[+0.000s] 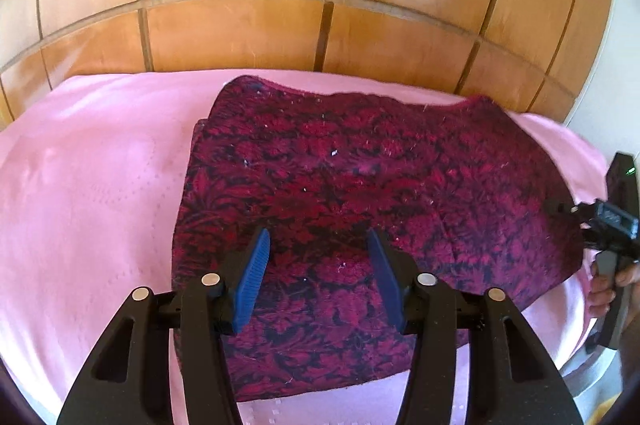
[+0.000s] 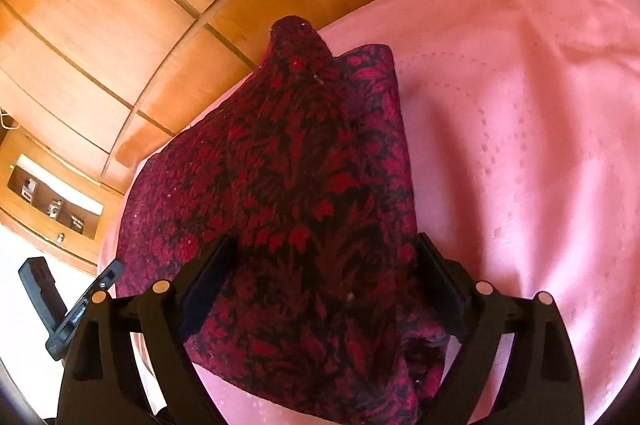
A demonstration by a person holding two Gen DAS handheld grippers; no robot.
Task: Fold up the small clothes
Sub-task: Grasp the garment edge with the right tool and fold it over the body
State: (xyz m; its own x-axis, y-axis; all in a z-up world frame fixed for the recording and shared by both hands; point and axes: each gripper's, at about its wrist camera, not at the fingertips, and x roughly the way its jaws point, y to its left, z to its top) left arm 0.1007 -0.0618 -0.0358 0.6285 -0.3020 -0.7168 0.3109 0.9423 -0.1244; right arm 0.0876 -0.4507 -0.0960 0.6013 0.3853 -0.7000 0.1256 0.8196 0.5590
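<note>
Pink bedsheet [image 1: 80,205]; folded garment [image 1: 360,185]; both hand-held grippers apparently agape.

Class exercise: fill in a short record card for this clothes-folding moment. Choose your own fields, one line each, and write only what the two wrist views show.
Garment: dark red floral cloth, already doubled, layered edges at one corner
Surface: pink bedsheet
Backdrop: wooden panelled headboard
Left gripper: open, blue pads over the cloth, gripping nothing
Right gripper: open, fingers either side of the cloth's near part
Person: right hand on the right gripper's handle
Side detail: wooden shelf niche with small items, too small to identify
</note>
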